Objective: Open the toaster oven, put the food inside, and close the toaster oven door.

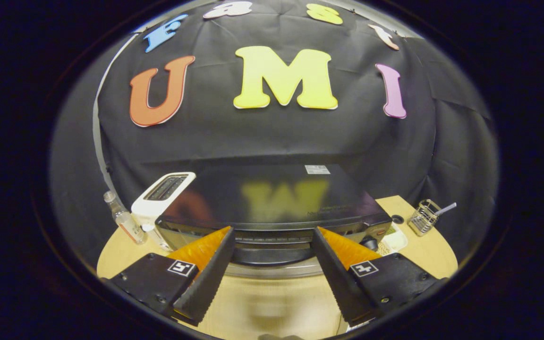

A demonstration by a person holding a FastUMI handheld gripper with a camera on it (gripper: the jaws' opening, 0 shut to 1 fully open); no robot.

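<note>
A black toaster oven (272,198) stands on the wooden table (272,302), seen from above and in front, its glossy top mirroring the wall. Its dark door handle (272,255) runs along the front over a silver strip, and the door looks closed. My gripper (273,232) is open, the fingers spread wide to either side of the handle and their tips level with the oven's upper front edge. Nothing is held between them. A white dish with food (393,238) lies just right of the oven, beyond the right finger.
Against the oven's left side stands a white slot toaster (163,193), with a small clear bottle (123,219) further left. A wire holder with a utensil (424,216) stands at the table's right rear. Black cloth closes off the back.
</note>
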